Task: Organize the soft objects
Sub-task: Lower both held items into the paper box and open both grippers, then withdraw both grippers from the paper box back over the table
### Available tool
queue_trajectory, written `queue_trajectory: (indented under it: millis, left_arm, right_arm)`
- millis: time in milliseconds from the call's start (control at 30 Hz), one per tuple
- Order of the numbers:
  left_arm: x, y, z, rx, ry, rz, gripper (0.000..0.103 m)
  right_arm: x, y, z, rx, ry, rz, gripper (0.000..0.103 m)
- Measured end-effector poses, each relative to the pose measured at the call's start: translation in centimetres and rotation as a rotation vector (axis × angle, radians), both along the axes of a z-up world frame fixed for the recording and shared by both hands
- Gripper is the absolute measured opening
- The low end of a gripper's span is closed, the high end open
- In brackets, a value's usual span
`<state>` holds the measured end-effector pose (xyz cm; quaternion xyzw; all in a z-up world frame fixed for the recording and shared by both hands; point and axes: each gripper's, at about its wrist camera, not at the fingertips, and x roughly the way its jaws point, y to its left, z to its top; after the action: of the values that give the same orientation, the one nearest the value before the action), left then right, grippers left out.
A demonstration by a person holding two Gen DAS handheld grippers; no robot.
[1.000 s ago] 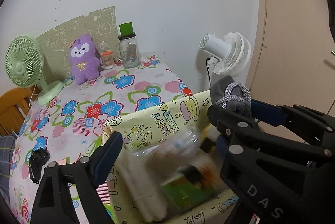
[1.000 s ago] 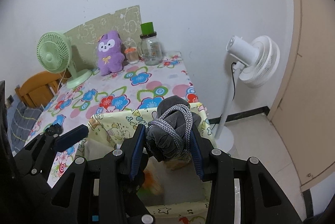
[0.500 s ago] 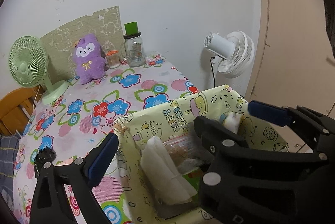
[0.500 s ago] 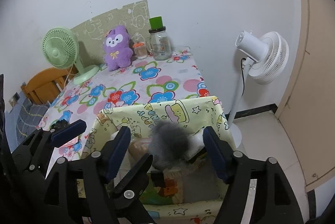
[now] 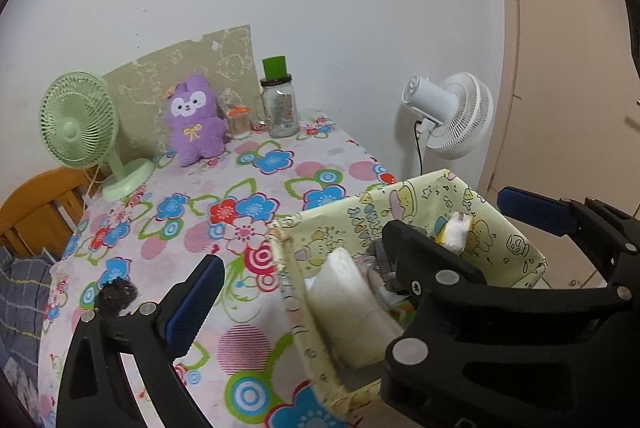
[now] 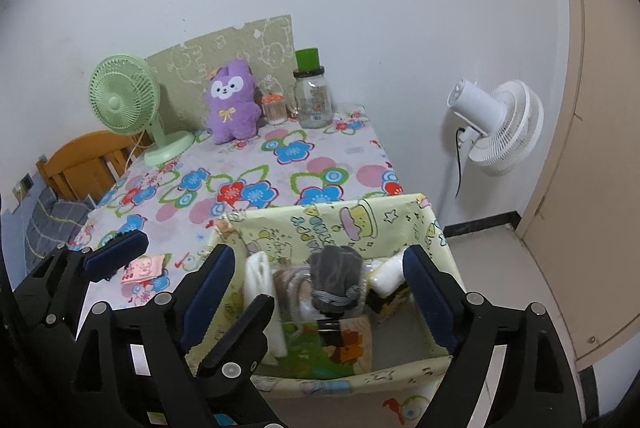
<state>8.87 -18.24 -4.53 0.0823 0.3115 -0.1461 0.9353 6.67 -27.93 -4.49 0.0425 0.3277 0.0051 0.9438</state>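
A yellow cartoon-print fabric bin (image 6: 332, 224) stands at the near right corner of the flowered table (image 6: 256, 171). A grey rolled sock bundle (image 6: 336, 278) lies inside it among white cloths and packets. My right gripper (image 6: 320, 288) is open and empty just above the bin. My left gripper (image 5: 360, 260) is open and empty, spanning the bin's left wall (image 5: 288, 268). A small black soft item (image 5: 116, 296) lies on the table near my left finger. A purple plush (image 6: 232, 101) sits at the back.
A green desk fan (image 6: 124, 103), a glass jar with green lid (image 6: 312, 95) and a small orange-lidded container (image 6: 274, 105) stand along the back wall. A white floor fan (image 6: 496, 123) stands right of the table. A wooden chair (image 6: 84, 163) is at the left.
My right gripper opened and let the grey sock bundle drop into the bin. Both grippers drew back a little from the bin.
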Motion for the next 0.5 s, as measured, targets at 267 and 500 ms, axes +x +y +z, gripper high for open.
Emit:
queue_trajectory:
  millis: [267, 500]
  left_arm:
    - [-1.5, 2.7, 1.5, -0.009, -0.04, 0.019, 0.102]
    - [-2.8, 5.2, 2.9, -0.013, -0.076, 0.026, 0.103]
  right_arm:
    - [-1.4, 2.8, 1.6, -0.017, -0.045, 0.001, 0.095]
    - [-2.5, 5.4, 3.2, -0.029, -0.081, 0.008, 0.097]
